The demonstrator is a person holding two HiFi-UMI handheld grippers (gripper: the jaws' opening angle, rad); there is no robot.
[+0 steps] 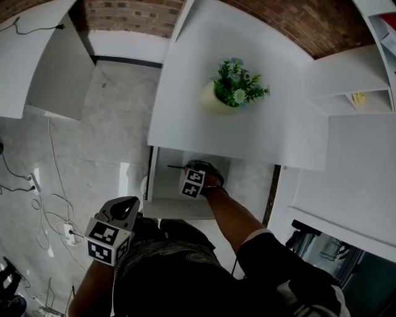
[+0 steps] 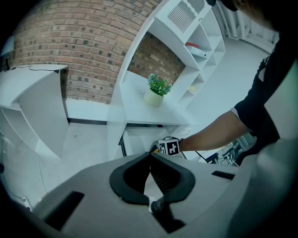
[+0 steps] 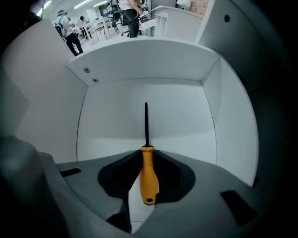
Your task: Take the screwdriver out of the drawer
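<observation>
The screwdriver [image 3: 148, 174] has an orange handle and a thin black shaft. My right gripper [image 3: 147, 151] is shut on the handle, and the shaft points ahead over the white floor of the open drawer [image 3: 116, 107]. In the head view my right gripper [image 1: 197, 176] reaches into the drawer [image 1: 161, 189] under the desk, with the shaft of the screwdriver [image 1: 176, 166] sticking out to the left. My left gripper [image 1: 127, 207] hangs low at the left, away from the drawer. Its jaws meet at the tips in the left gripper view [image 2: 150, 154], with nothing between them.
A potted plant [image 1: 235, 86] stands on the white desk [image 1: 278, 130] above the drawer. White shelves [image 1: 352, 93] rise at the right. Cables [image 1: 52, 210] trail over the grey floor at the left. A brick wall [image 1: 124, 15] runs behind.
</observation>
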